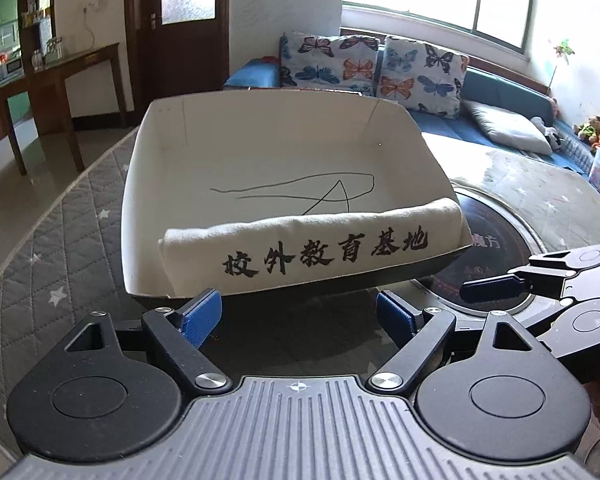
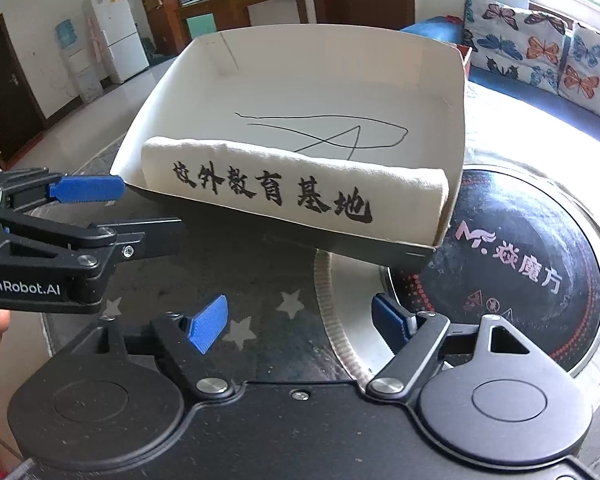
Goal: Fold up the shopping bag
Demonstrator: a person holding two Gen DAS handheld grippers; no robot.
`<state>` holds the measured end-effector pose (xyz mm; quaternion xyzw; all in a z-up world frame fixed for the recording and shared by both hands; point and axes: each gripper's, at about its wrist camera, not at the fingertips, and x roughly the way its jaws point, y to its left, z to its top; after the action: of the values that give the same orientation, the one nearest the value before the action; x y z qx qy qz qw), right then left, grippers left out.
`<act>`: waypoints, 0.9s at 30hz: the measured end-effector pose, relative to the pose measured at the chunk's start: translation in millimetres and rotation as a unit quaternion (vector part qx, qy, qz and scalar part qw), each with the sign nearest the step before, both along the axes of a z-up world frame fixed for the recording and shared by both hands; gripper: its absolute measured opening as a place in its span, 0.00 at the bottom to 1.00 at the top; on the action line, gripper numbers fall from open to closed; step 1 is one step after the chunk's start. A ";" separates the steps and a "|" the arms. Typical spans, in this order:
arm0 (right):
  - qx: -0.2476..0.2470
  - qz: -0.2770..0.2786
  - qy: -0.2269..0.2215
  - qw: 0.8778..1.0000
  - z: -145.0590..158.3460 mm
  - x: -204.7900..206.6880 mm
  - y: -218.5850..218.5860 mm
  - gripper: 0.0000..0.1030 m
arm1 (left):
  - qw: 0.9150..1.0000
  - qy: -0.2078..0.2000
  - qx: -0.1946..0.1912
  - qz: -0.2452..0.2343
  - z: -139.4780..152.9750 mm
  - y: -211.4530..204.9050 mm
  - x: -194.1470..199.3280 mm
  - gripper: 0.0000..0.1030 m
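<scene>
While the folded bag (image 1: 312,252) lies in the white tray (image 1: 148,200), each gripper (image 1: 298,312) (image 2: 300,322) gapes empty.

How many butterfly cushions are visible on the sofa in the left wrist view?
2. One butterfly cushion leans on the sofa backrest left of the other butterfly cushion. More may be hidden outside the view.

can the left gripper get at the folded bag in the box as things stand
Probably yes: the left gripper is open and empty, the folded bag lies just ahead against the box front wall, nothing between them.
</scene>
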<state>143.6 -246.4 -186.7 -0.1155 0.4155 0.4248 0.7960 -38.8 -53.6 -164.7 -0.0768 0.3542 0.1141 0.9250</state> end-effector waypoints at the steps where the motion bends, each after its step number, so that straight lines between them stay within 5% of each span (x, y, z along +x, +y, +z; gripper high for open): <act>1: -0.001 -0.002 -0.001 1.000 -0.6 0.1 -0.6 0.80 | 1.000 0.001 0.000 -0.001 -0.4 -1.3 0.0 0.83; 27: -0.006 -0.040 -0.026 0.999 -1.1 -0.9 -33.2 0.83 | 0.998 -0.008 0.007 -0.055 0.1 -53.8 28.5 0.83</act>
<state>142.7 -279.6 -187.8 -0.1139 0.4018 0.3869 0.8221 -10.3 -107.4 -164.6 -0.0518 0.3501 0.0652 0.9330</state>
